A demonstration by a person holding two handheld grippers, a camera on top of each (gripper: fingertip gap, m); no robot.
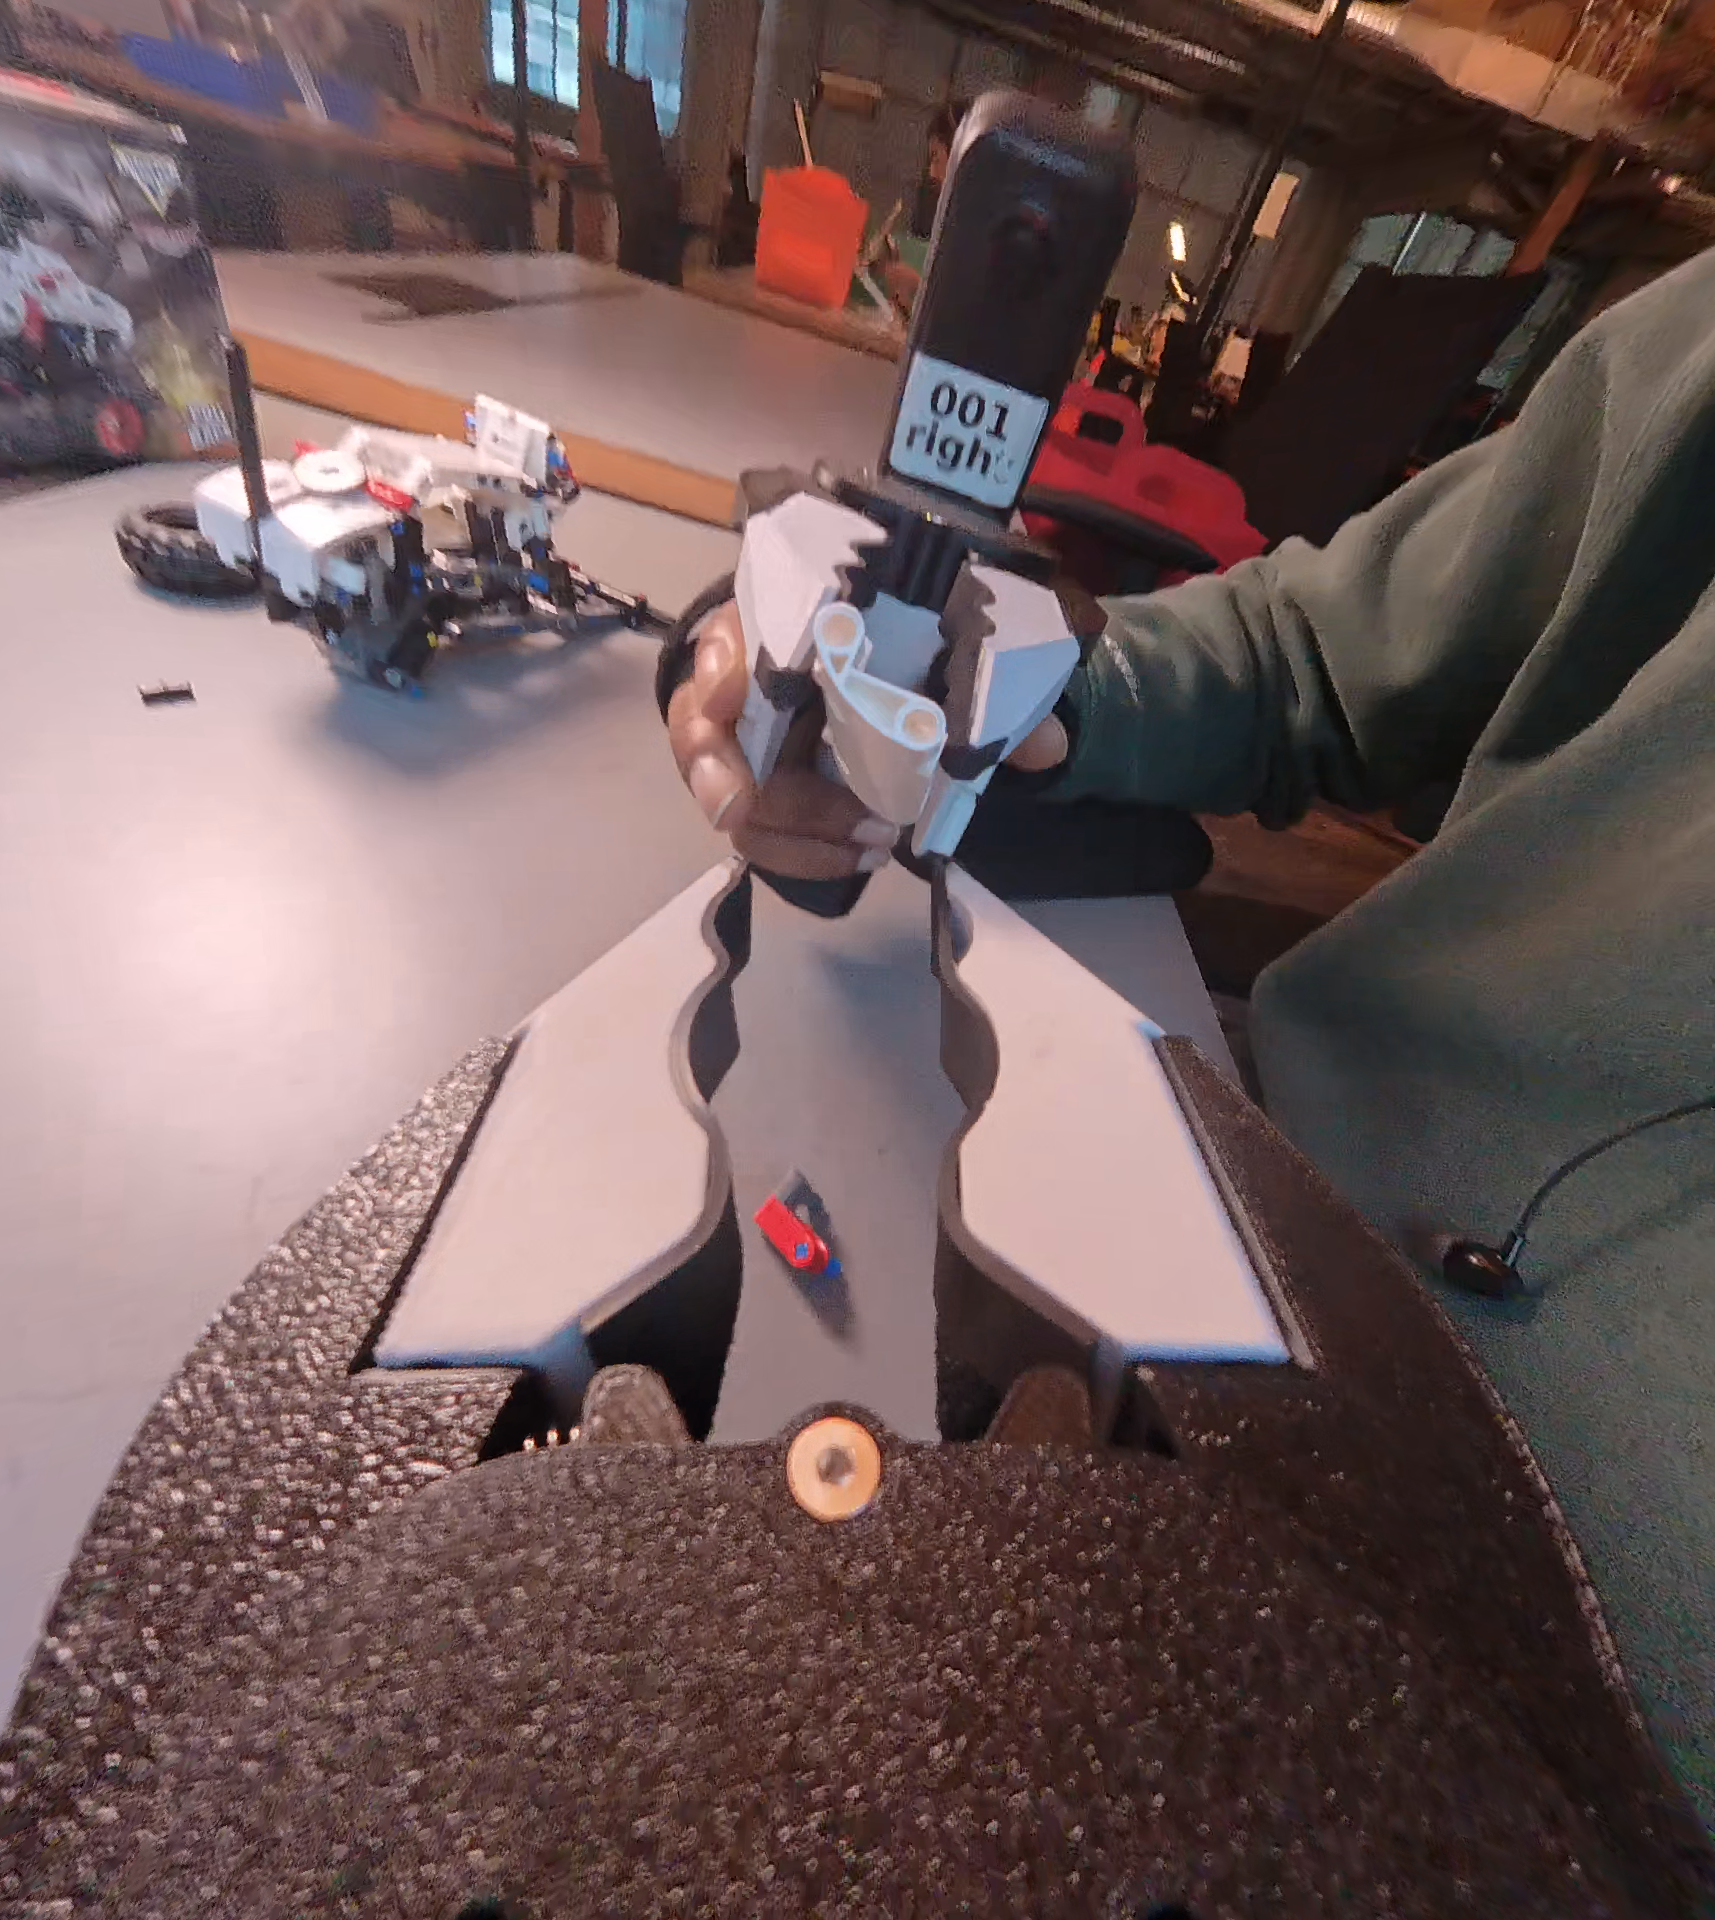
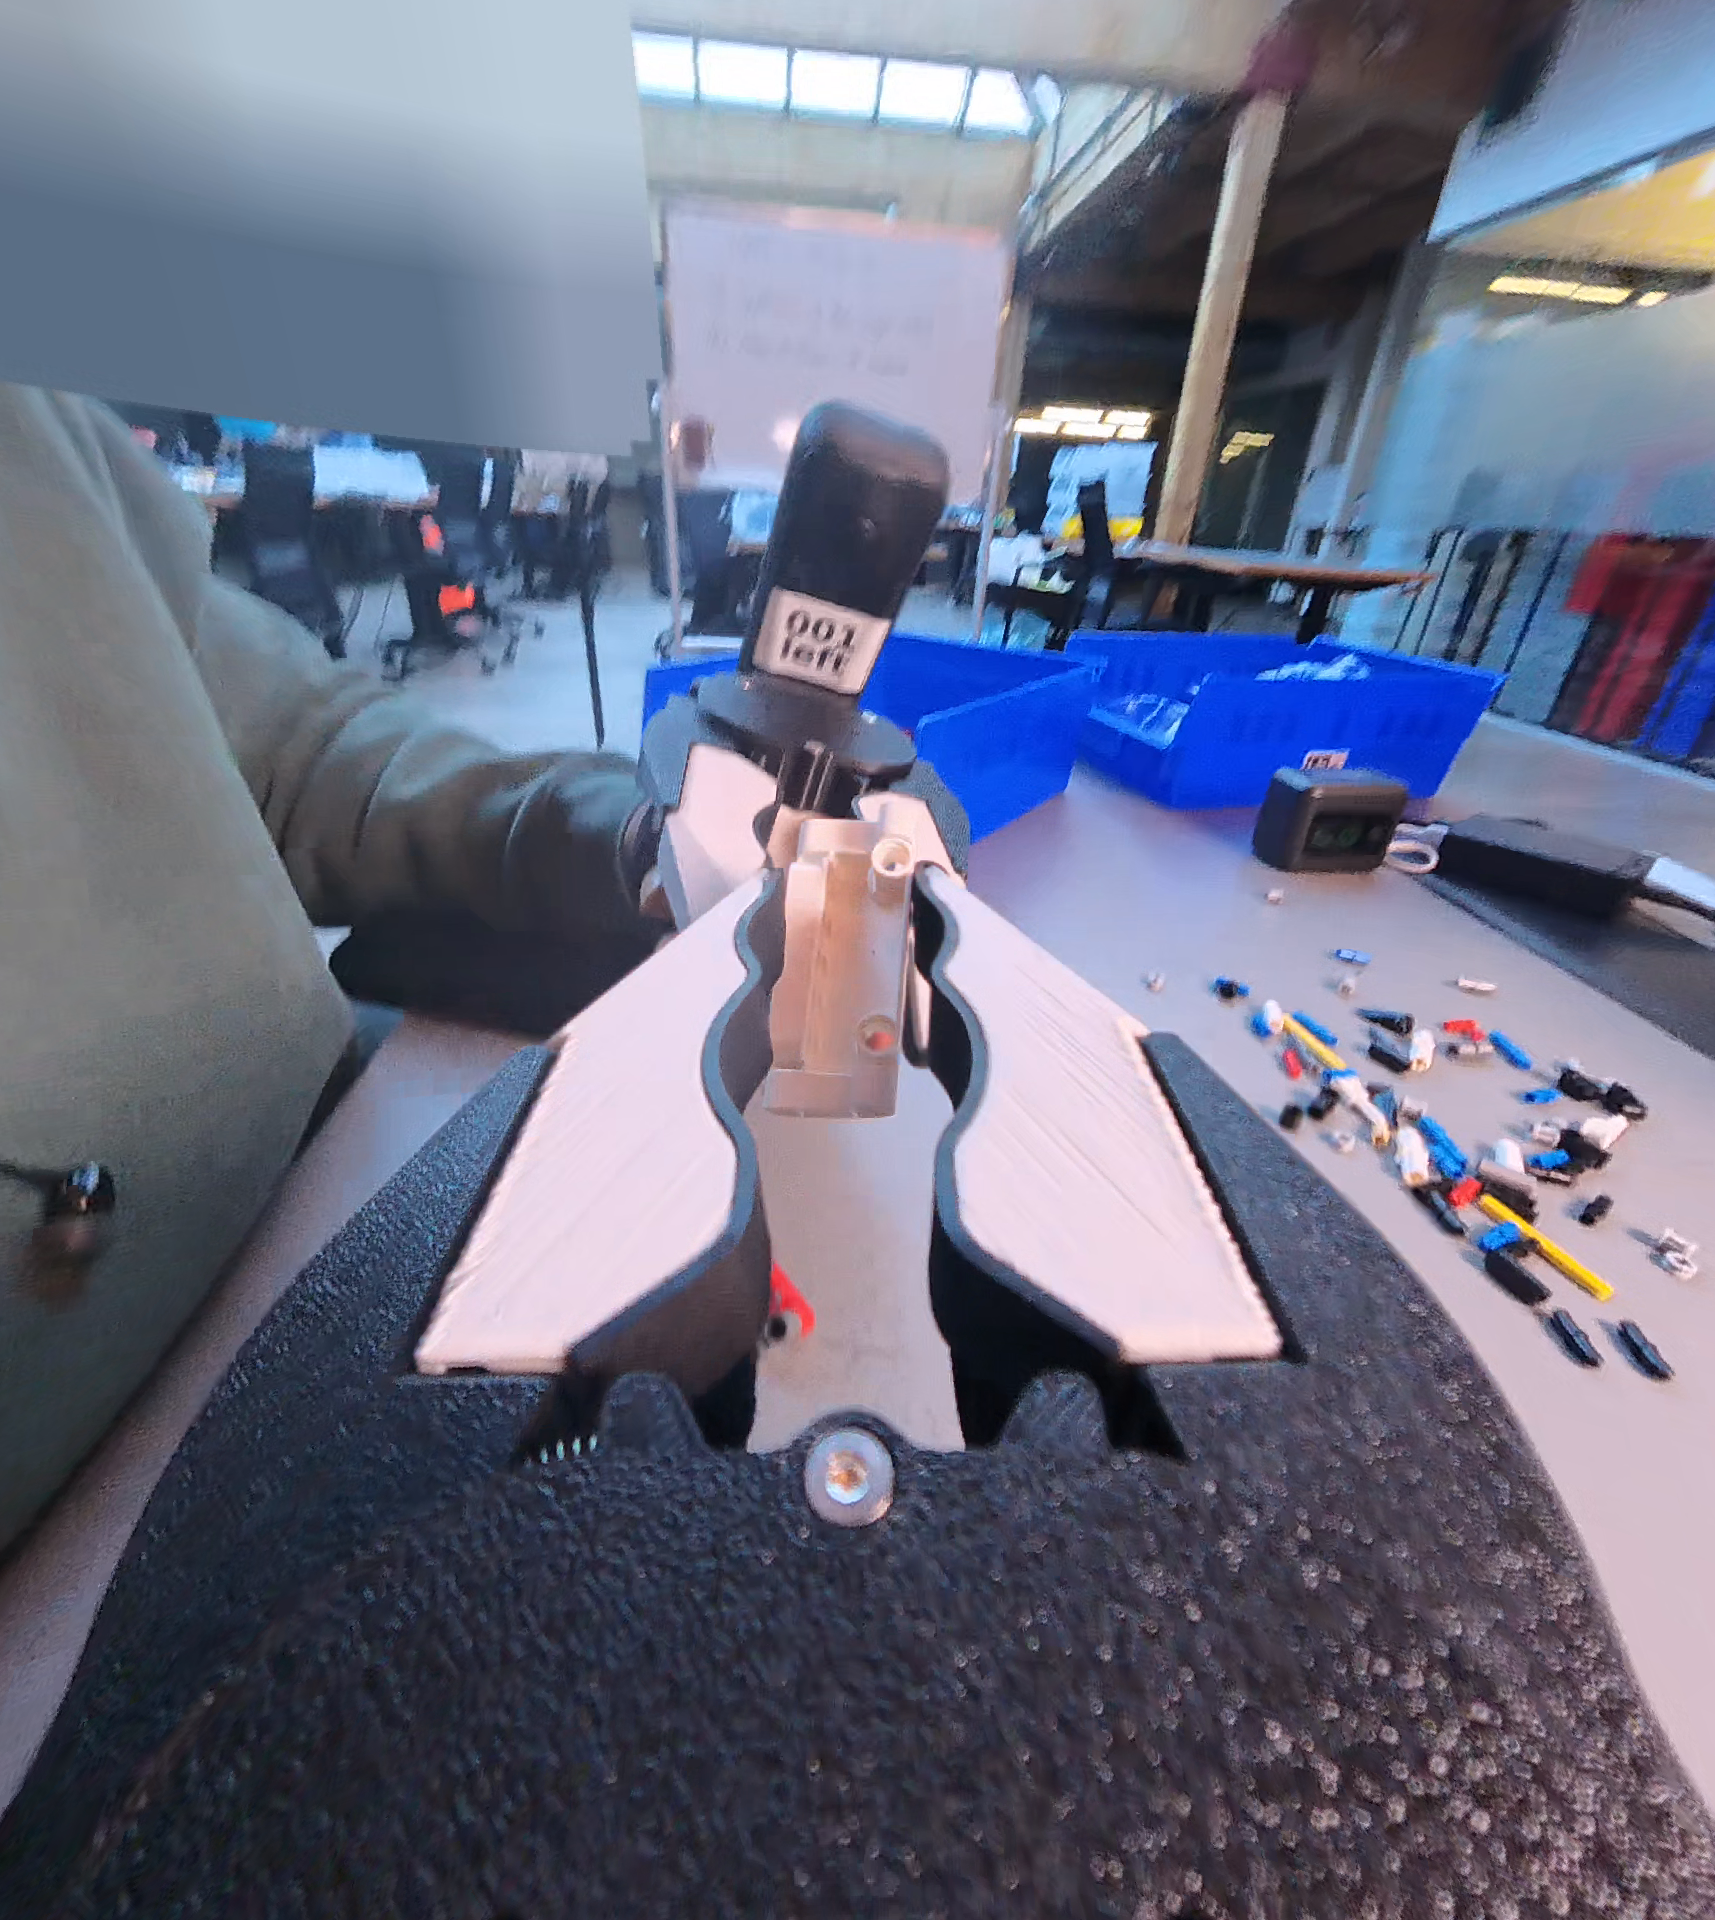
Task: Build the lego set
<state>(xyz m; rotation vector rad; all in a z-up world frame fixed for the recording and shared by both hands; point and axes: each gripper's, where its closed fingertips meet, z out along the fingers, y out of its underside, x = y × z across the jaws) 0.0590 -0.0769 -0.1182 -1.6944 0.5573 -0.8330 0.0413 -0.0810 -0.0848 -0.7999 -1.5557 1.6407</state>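
Across the grey table (image 1: 157, 1039) the big picture is a build well under way but far from finished: the half-built white truck model (image 1: 385, 540) sits at the far side, tilted on its frame, with one loose black tyre (image 1: 169, 551) touching its near end and the set's box (image 1: 42, 312) standing behind it. Over on the other side, a scatter of small loose pieces (image 2: 1435, 1122), blue, black, red, yellow and white, waits unsorted, and blue bins (image 2: 1248, 717) stand beyond them, so plenty of assembly looks left to do. Now the hands: the right gripper (image 1: 884, 717) is raised off the table and tipped towards the left one, its fingers clamped on a white panel piece (image 2: 837, 997) that stands roughly upright between them. Facing it, the left gripper (image 1: 837, 894) holds its fingers apart with nothing between them, tips just short of the right gripper, as if ready to take or steady that piece. Smallest of all, a little red and blue piece (image 1: 796, 1236) lies on the table below the left gripper's parted fingers, untouched.
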